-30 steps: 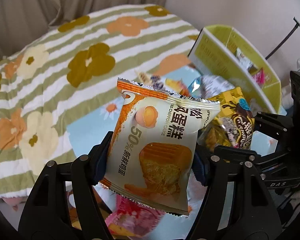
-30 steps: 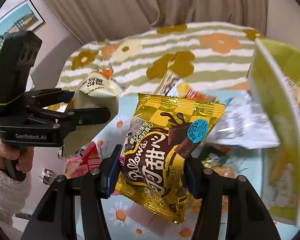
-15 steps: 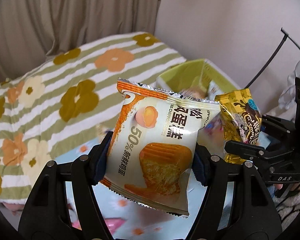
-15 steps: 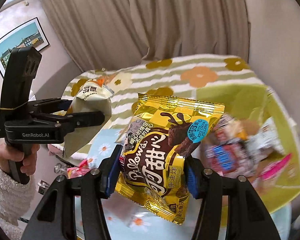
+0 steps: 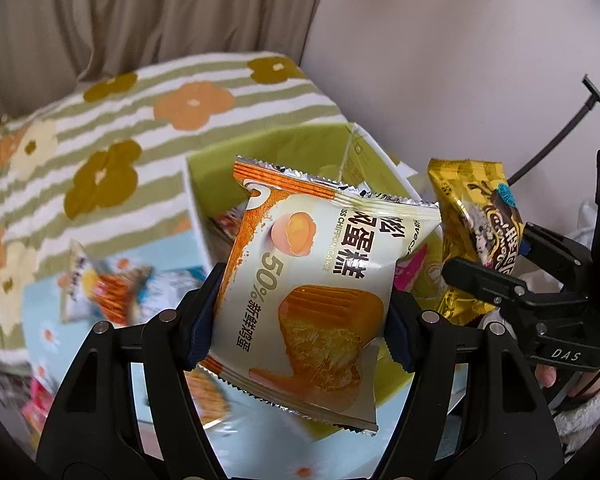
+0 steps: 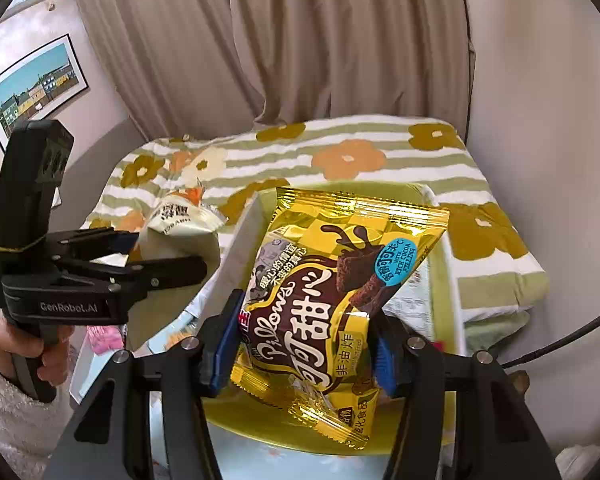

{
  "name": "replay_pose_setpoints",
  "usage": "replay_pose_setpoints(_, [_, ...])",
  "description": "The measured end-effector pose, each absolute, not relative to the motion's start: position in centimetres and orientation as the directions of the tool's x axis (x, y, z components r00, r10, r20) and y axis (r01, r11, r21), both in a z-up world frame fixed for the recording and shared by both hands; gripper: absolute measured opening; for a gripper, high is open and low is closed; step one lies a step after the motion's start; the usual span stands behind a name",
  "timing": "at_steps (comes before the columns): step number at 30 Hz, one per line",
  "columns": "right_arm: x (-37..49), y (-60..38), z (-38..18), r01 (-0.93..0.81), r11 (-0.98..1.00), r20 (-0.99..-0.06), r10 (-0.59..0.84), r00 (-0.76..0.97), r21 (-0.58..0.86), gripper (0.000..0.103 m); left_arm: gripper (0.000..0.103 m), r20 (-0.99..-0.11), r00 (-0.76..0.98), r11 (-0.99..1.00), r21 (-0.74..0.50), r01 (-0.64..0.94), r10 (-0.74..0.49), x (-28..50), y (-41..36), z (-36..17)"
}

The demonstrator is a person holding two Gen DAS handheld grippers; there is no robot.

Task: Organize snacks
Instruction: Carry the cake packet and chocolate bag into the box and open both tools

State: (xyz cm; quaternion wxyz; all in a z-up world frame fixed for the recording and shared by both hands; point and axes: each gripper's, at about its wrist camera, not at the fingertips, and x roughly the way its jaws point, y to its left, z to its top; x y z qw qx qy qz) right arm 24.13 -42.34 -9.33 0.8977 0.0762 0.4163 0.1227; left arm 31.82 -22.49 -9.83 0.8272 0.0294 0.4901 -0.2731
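Both wrist views close, angled downward, sharing green box (image 5: pixel 204 184)

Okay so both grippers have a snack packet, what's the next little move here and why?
Probably lower both packets into the green box and let go: the left gripper grips the chiffon cake packet, the right gripper the gold cocoa packet, both above the box.

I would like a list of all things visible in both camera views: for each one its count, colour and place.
cake packet: 1, orange and cream, in left gripper
chocolate packet: 1, gold and brown, in right gripper
box: 1, yellow-green, behind both packets, snacks inside
loose snack packets: several, mixed colours, blurred, on blue cloth
blanket: 1, green-striped, flowered, behind box
curtain: beige, at back
picture: 1, left wall
left gripper: black, shut on cake packet
right gripper: black, shut on chocolate packet
hand: 1, fluffy white sleeve, holds left gripper
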Motion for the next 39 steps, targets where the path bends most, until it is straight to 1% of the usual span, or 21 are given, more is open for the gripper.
replay_pose_setpoints(6, [24.1, -45.1, -10.8, -0.125, 0.951, -0.745, 0.301, 0.595, 0.284, 0.052, 0.066, -0.873, 0.338, 0.874, -0.178, 0.451, -0.352, 31.0, -24.9, -12.9])
replay_pose_setpoints(7, [23.9, -45.5, -10.8, -0.120, 0.950, -0.746, 0.302, 0.594, 0.289, 0.052, 0.068, -0.875, 0.330, 0.872, -0.181, 0.455, -0.354, 30.8, -25.1, -13.2])
replay_pose_setpoints(8, [23.9, -45.8, -10.9, -0.113, 0.949, -0.747, 0.301, 0.593, 0.293, 0.052, 0.072, -0.875, 0.321, 0.866, -0.189, 0.463, -0.362, 30.6, -25.2, -13.4])
replay_pose_setpoints(9, [23.9, -46.1, -10.9, -0.107, 0.949, -0.747, 0.300, 0.593, 0.296, 0.052, 0.083, -0.875, 0.312, 0.860, -0.197, 0.471, -0.371, 30.4, -25.4, -13.6])
replay_pose_setpoints(10, [23.9, -46.3, -11.0, -0.103, 0.949, -0.747, 0.300, 0.593, 0.299, 0.052, 0.090, -0.874, 0.314, 0.860, -0.195, 0.471, -0.370, 30.2, -25.6, -13.7])
replay_pose_setpoints(11, [23.8, -46.4, -10.9, -0.098, 0.948, -0.748, 0.299, 0.593, 0.302, 0.052, 0.102, -0.874, 0.322, 0.864, -0.189, 0.466, -0.365, 30.0, -25.6, -13.7])
replay_pose_setpoints(18, [24.0, -46.4, -11.6, -0.098, 0.947, -0.757, 0.304, 0.578, 0.305, 0.052, 0.103, -0.870, 0.376, 0.900, -0.152, 0.408, -0.317, 28.1, -23.7, -13.2])
replay_pose_setpoints(28, [25.3, -44.7, -13.1, -0.114, 0.943, -0.781, 0.325, 0.533, 0.314, 0.052, 0.103, -0.858, 0.403, 0.923, -0.184, 0.339, -0.318, 27.4, -20.5, -12.9])
replay_pose_setpoints(30, [25.3, -44.3, -13.5, -0.115, 0.942, -0.783, 0.326, 0.529, 0.314, 0.053, 0.103, -0.858, 0.406, 0.926, -0.184, 0.330, -0.315, 27.3, -20.2, -12.8])
replay_pose_setpoints(31, [25.4, -44.1, -13.7, -0.115, 0.942, -0.786, 0.328, 0.525, 0.316, 0.055, 0.103, -0.857, 0.407, 0.926, -0.186, 0.327, -0.316, 27.3, -20.2, -12.8])
replay_pose_setpoints(32, [25.3, -43.9, -13.8, -0.116, 0.941, -0.786, 0.329, 0.523, 0.316, 0.060, 0.103, -0.856, 0.408, 0.927, -0.189, 0.324, -0.317, 27.2, -20.1, -12.7])
replay_pose_setpoints(33, [25.2, -43.9, -13.7, -0.118, 0.942, -0.782, 0.327, 0.531, 0.314, 0.075, 0.103, -0.854, 0.409, 0.927, -0.195, 0.320, -0.321, 27.1, -19.9, -12.7])
replay_pose_setpoints(34, [24.9, -43.8, -13.5, -0.119, 0.944, -0.774, 0.321, 0.546, 0.308, 0.087, 0.103, -0.853, 0.409, 0.927, -0.200, 0.317, -0.324, 27.0, -19.8, -12.6])
replay_pose_setpoints(35, [24.5, -44.0, -13.2, -0.123, 0.946, -0.757, 0.315, 0.572, 0.301, 0.103, 0.103, -0.850, 0.412, 0.927, -0.206, 0.313, -0.328, 26.8, -19.7, -12.5])
replay_pose_setpoints(39, [23.4, -44.3, -12.4, -0.148, 0.956, -0.730, 0.289, 0.619, 0.253, 0.103, 0.103, -0.843, 0.419, 0.926, -0.217, 0.310, -0.338, 26.0, -19.5, -12.2])
